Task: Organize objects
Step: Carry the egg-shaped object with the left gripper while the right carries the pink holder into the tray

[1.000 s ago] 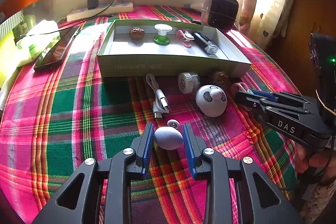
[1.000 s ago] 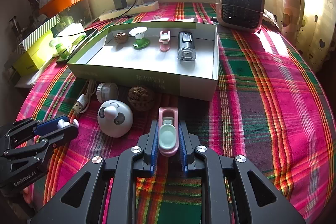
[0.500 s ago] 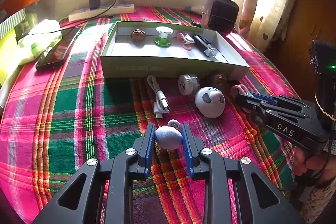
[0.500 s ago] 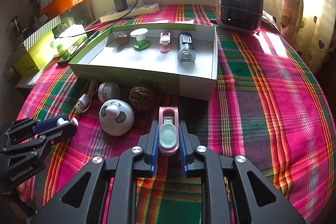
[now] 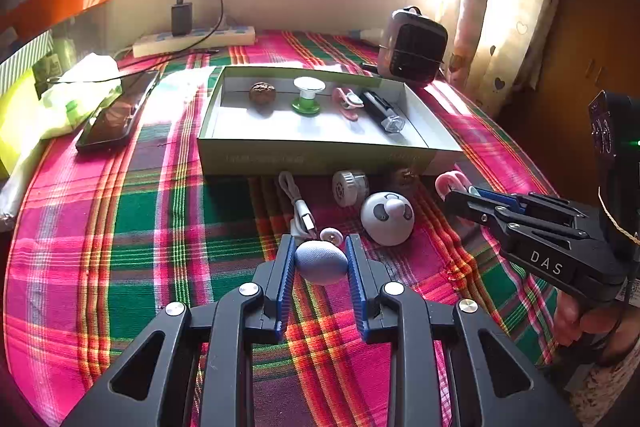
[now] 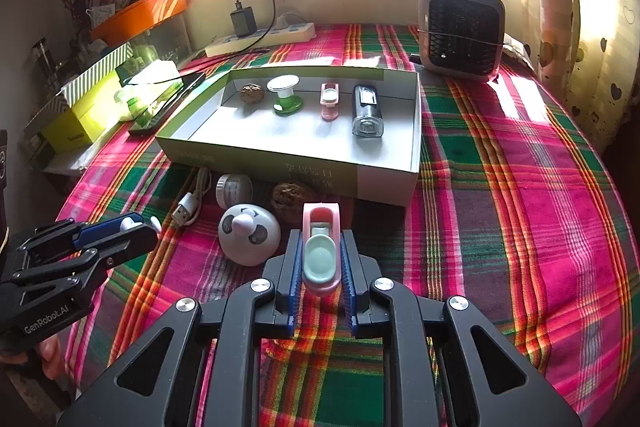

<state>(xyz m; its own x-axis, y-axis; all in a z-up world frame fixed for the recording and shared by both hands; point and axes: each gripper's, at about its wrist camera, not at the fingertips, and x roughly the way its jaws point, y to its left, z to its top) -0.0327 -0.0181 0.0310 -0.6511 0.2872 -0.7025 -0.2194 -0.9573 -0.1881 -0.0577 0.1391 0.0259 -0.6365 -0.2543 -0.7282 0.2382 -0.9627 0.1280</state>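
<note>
My left gripper (image 5: 319,246) is shut on a blue-grey egg-shaped knob (image 5: 321,263) with a small white disc (image 5: 331,237) at its far end, low over the plaid cloth. In the right wrist view the same gripper (image 6: 140,229) comes in from the left. My right gripper (image 6: 321,235) is shut on a pink clip (image 6: 321,227) with a pale green pad, just in front of the open green-and-white box (image 6: 280,169). A walnut (image 6: 252,93), a green-and-white spool (image 6: 286,95), a second pink clip (image 6: 330,101) and a black light (image 6: 367,111) lie in a row in the box.
Before the box lie a USB cable (image 5: 300,211), a white round cap (image 5: 349,187), a walnut (image 6: 292,197) and a white panda-faced dome (image 5: 387,217). Behind it stand a small heater (image 6: 460,31) and a power strip (image 6: 260,37). A phone (image 5: 116,115) and yellow box (image 6: 82,121) sit left.
The left jaws have closed in onto the blue-grey knob. The right gripper keeps its hold on the pink clip. Neither hand has shifted noticeably.
</note>
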